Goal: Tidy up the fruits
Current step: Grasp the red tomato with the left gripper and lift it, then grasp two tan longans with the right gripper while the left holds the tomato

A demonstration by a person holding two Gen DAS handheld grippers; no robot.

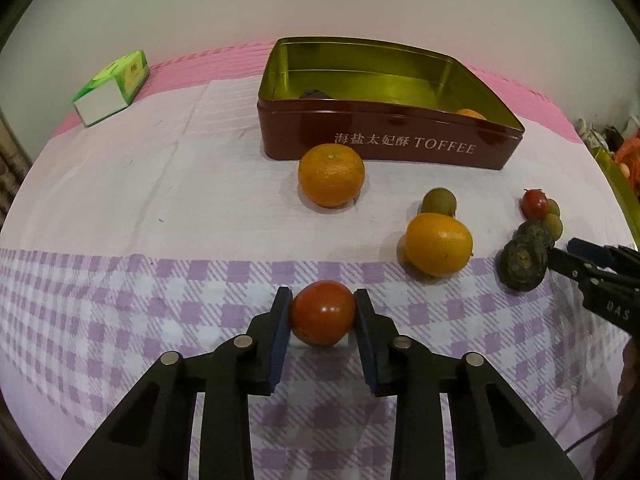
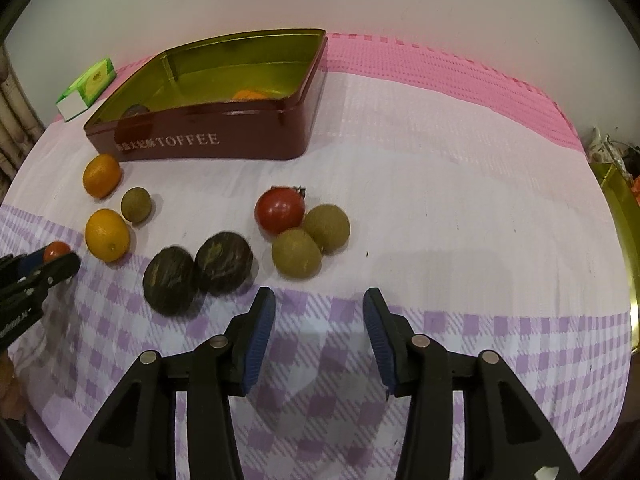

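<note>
We note the left gripper [image 1: 322,312] pinching a tomato [image 1: 322,313] over the checked cloth [image 1: 120,292]. The right gripper [image 2: 319,312] is spread, holding nothing, just short of two dark fruits [image 2: 200,270] and two kiwis [image 2: 310,240]. Oranges [image 1: 438,244] and another kiwi [image 1: 439,201] lie between the tomato and the tin [image 1: 384,148]. A green box [image 1: 114,84] sits far left; bare cloth lies right of the tin.

A: Tin [image 1: 384,148] colours?
B: Maroon outside, gold inside, pale lettering.
A: The cloth [image 2: 460,208]?
B: White, lilac checks toward six o'clock, pink at twelve.
A: The carton [image 1: 116,84] at ten o'clock?
B: Green and white.
</note>
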